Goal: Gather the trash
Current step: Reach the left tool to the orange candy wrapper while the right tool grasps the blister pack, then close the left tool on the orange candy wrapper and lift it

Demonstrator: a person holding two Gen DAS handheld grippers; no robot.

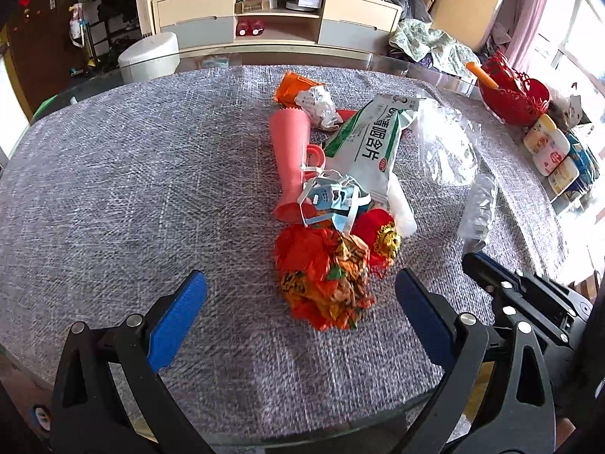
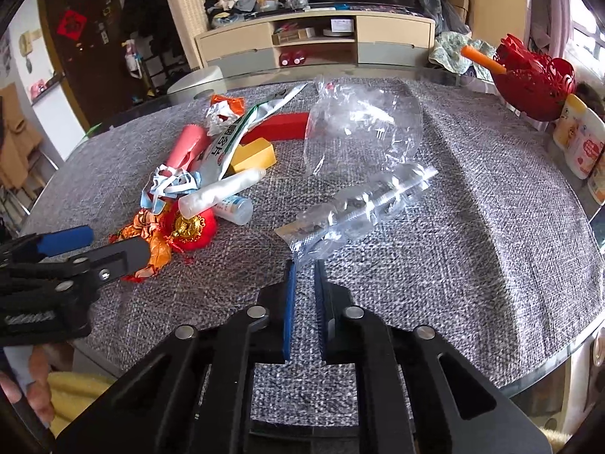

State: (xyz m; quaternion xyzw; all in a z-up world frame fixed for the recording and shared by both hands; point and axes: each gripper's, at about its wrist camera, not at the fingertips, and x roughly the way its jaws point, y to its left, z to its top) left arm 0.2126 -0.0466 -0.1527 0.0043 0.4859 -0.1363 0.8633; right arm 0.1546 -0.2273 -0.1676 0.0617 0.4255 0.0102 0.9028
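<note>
A heap of trash lies on the grey cloth table (image 1: 113,189): a crumpled orange wrapper (image 1: 325,276), a red and gold ornament (image 1: 382,238), a blue face mask (image 1: 332,196), a pink tube (image 1: 289,159) and a white-green packet (image 1: 370,143). My left gripper (image 1: 300,291) is open, its jaws to either side of the orange wrapper's near end. A clear plastic bag (image 2: 359,132) trails toward my right gripper (image 2: 304,265). The right jaws are nearly closed with a narrow gap, just below the bag's near tip (image 2: 298,246); no grip shows. The left gripper also shows in the right wrist view (image 2: 94,246).
A red openwork basket (image 1: 514,94) with an orange stick stands at the table's far right, with white jars (image 1: 548,143) beside it. A white stool (image 1: 149,55) and a cabinet (image 1: 276,15) stand beyond the table. A yellow block (image 2: 253,155) and white bottles (image 2: 223,193) lie in the heap.
</note>
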